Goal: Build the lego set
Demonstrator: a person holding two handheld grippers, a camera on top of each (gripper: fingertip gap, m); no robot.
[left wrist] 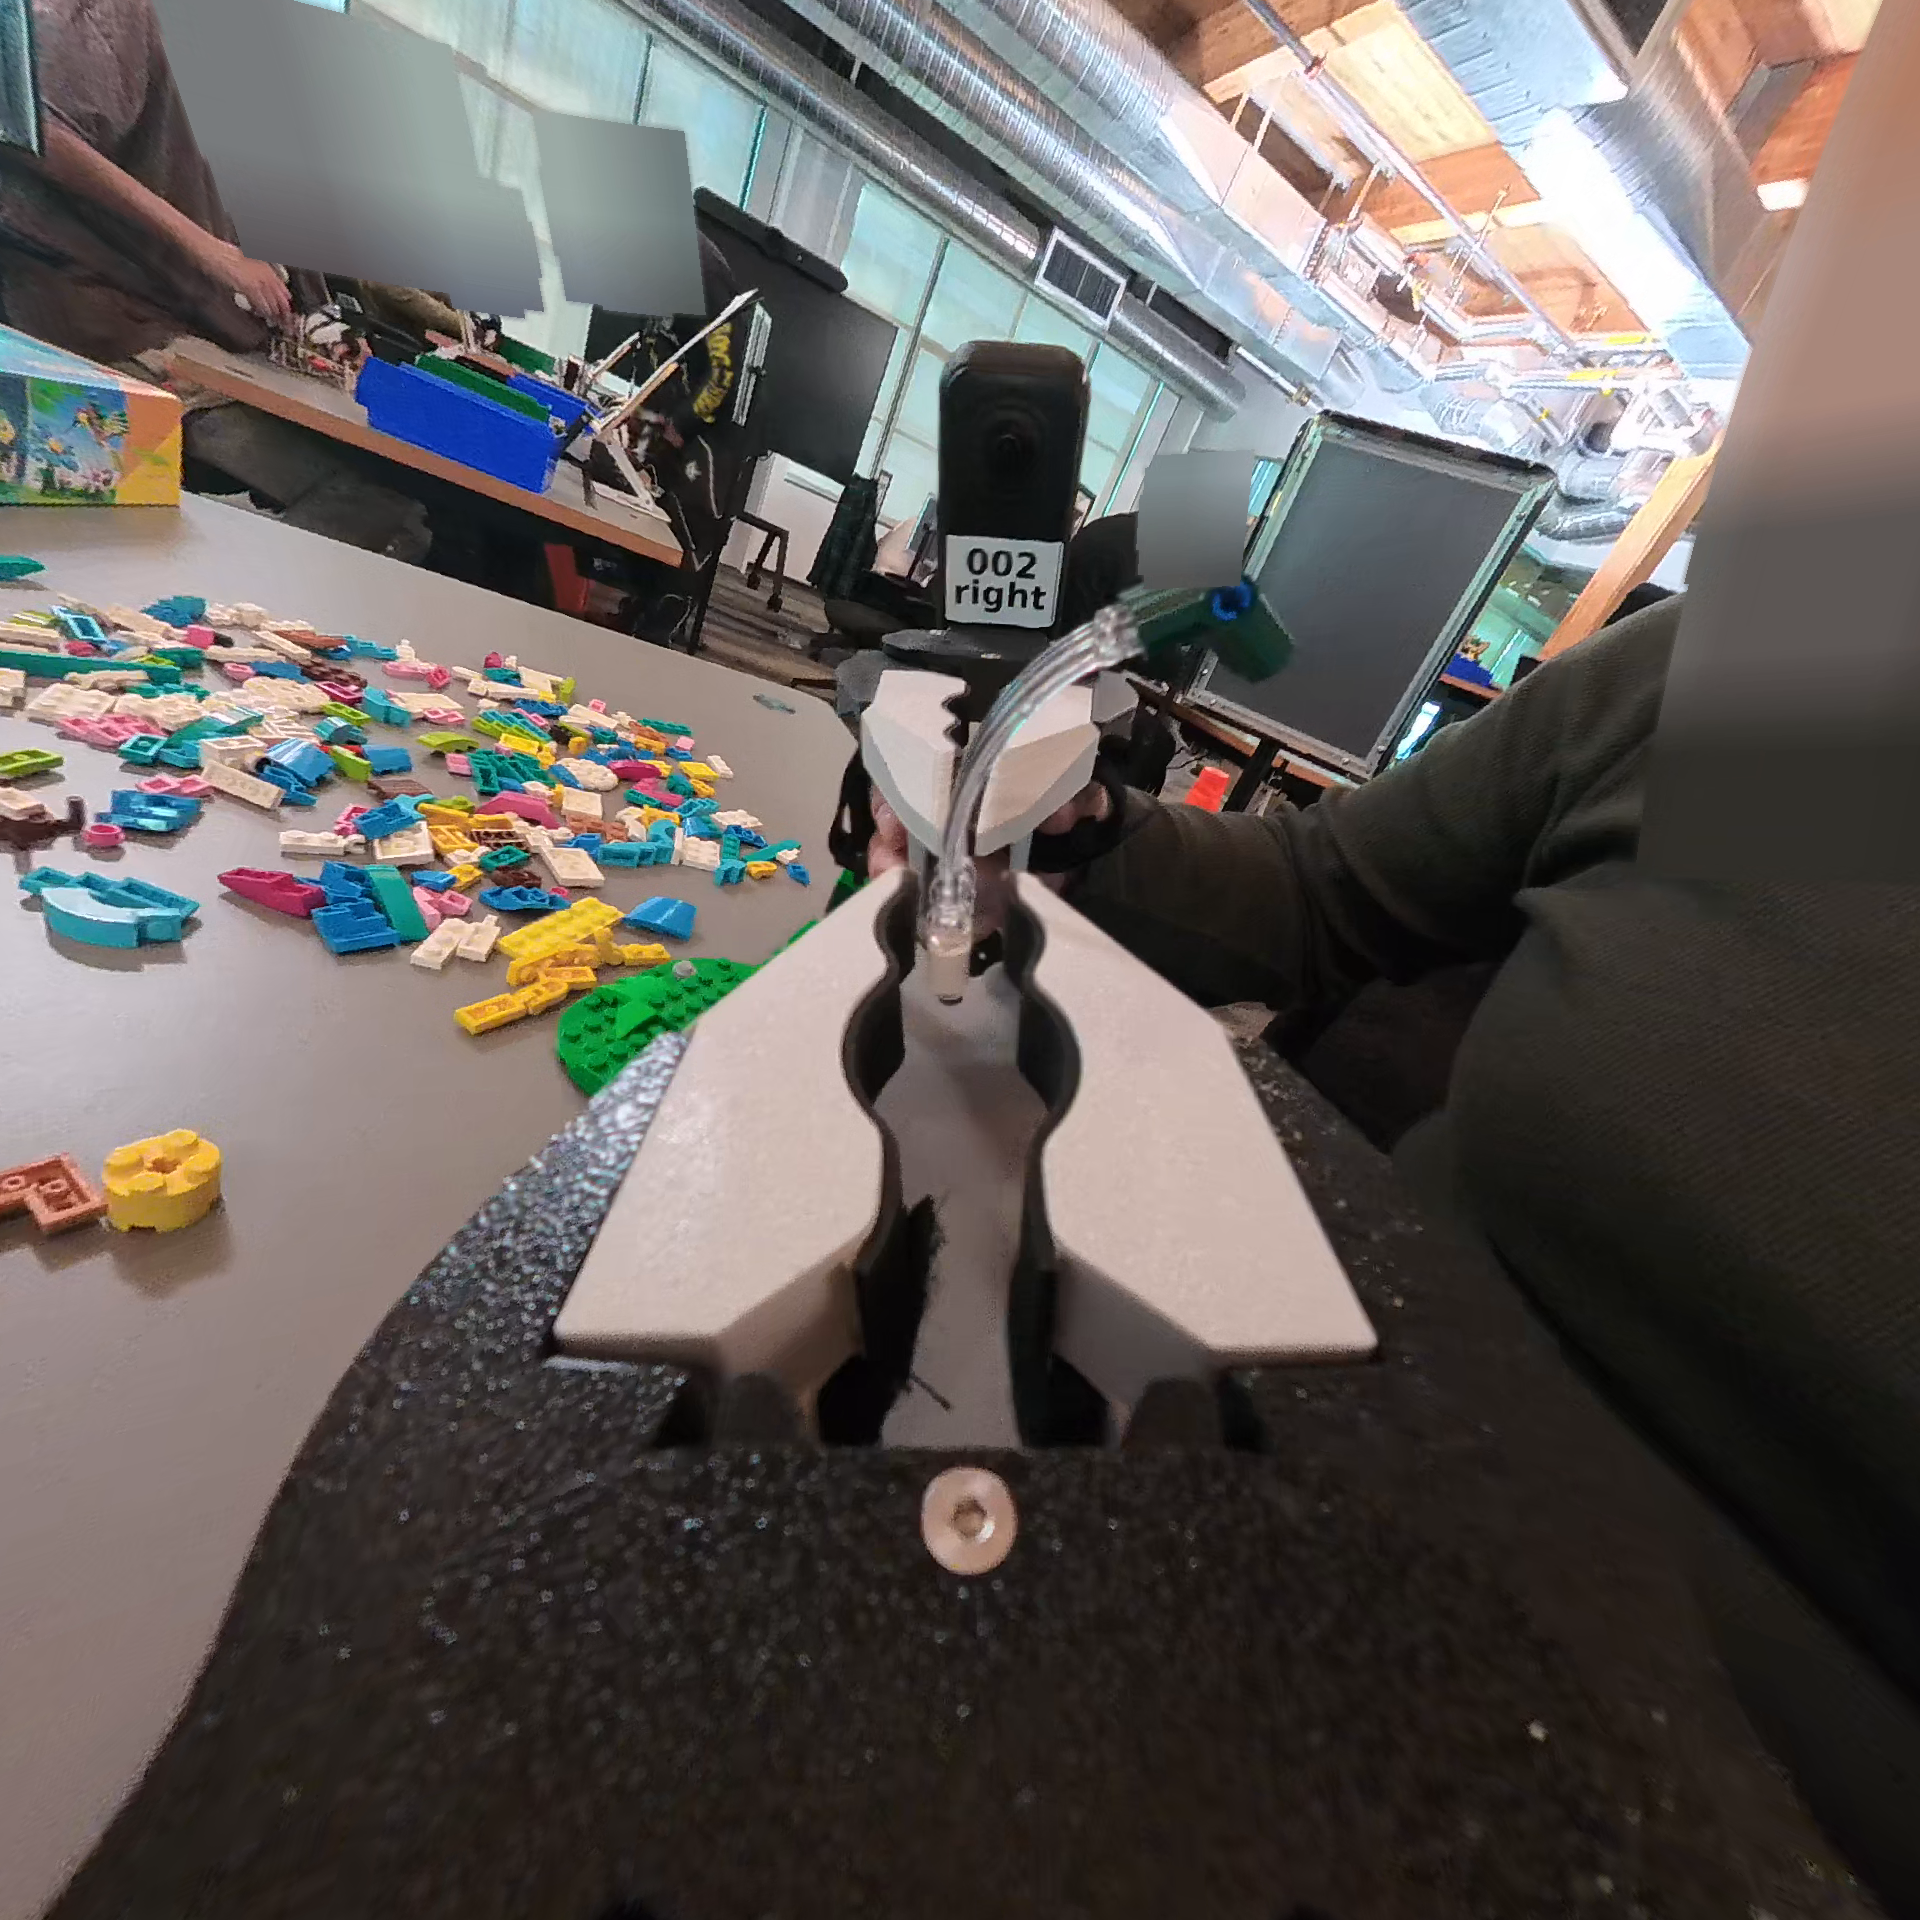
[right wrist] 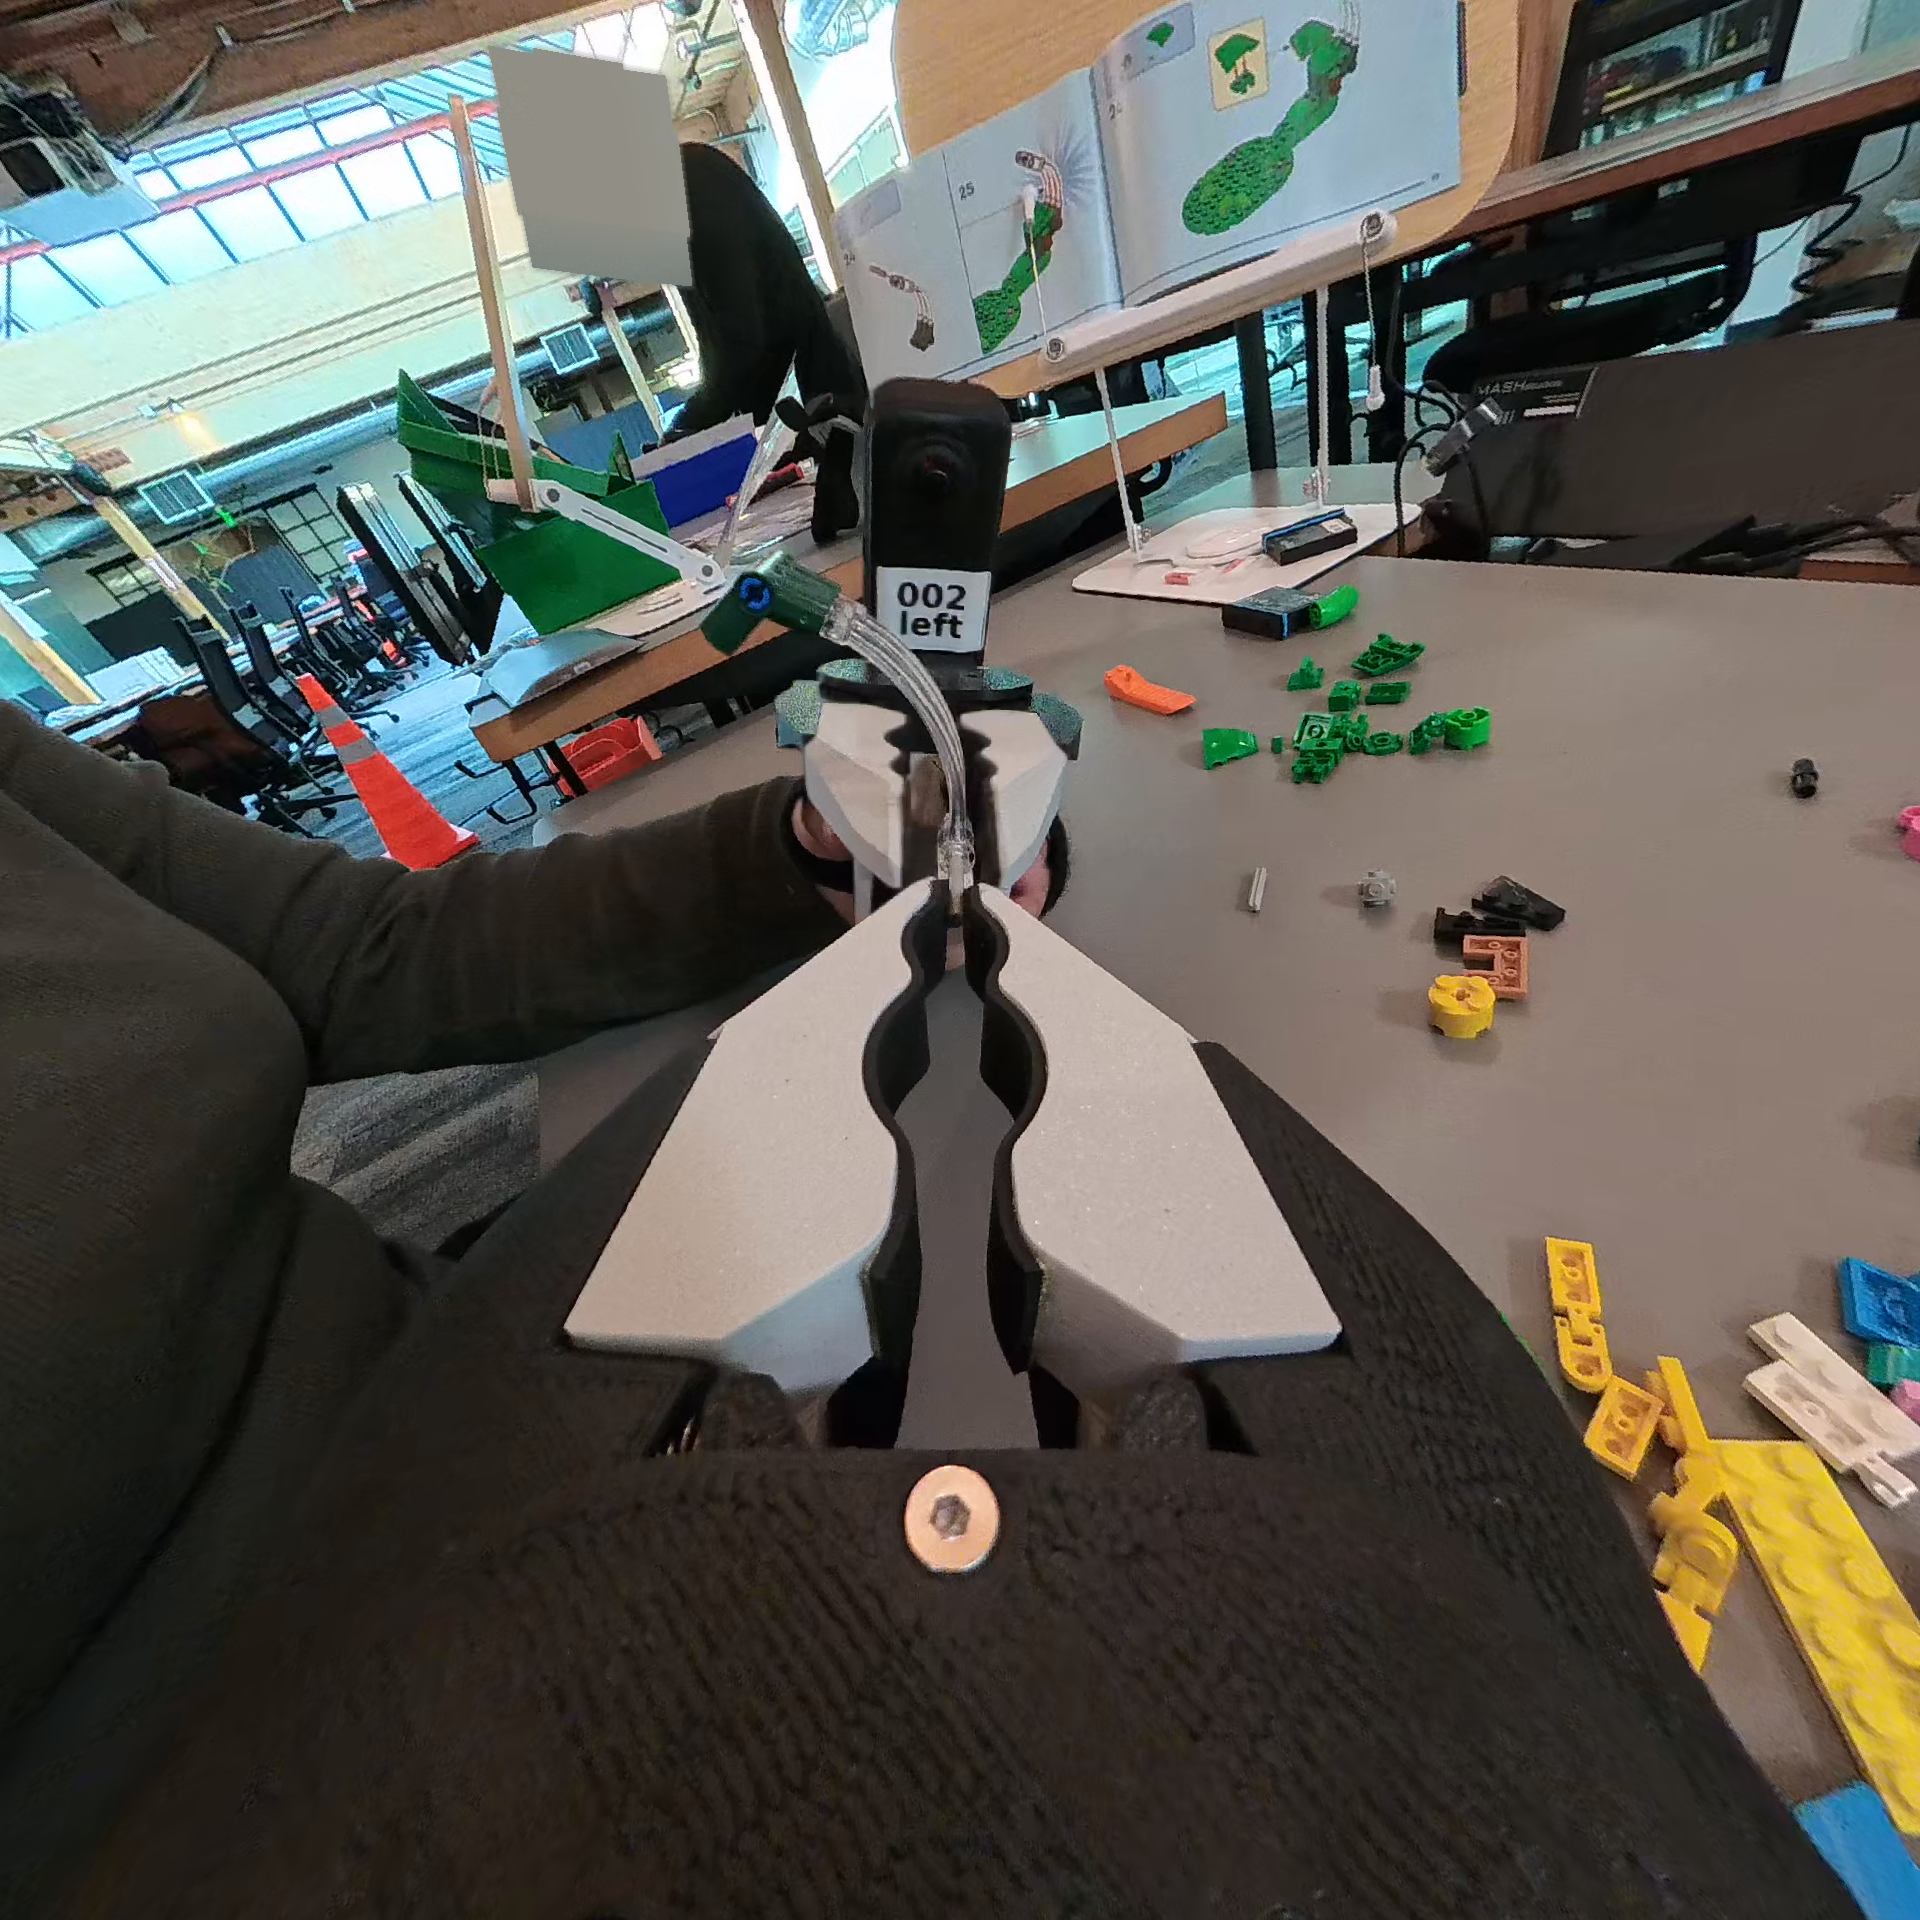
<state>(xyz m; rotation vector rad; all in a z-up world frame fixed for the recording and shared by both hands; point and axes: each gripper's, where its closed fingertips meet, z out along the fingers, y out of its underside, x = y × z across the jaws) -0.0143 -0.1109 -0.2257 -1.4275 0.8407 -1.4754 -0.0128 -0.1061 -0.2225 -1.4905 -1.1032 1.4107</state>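
Observation:
A clear curved tube (left wrist: 997, 727) has a dark green piece (left wrist: 1216, 618) with a blue pin on its upper end. My two grippers face each other over the table edge. My right gripper (right wrist: 956, 899) is shut on the tube's lower connector (right wrist: 956, 847). It also shows in the left wrist view (left wrist: 961, 831). My left gripper (left wrist: 958, 888) is open, and the tube's white lower tip (left wrist: 948, 971) hangs between its jaws without touching them. A green baseplate (left wrist: 644, 1013) lies on the table just left of my left gripper.
A spread of loose coloured bricks (left wrist: 416, 790) covers the grey table (left wrist: 260, 1403). A yellow round brick (right wrist: 1460, 1005), small green pieces (right wrist: 1351, 722) and yellow plates (right wrist: 1766, 1538) lie to the right. An open instruction booklet (right wrist: 1143, 177) stands on a holder behind. A set box (left wrist: 83, 426) sits far left.

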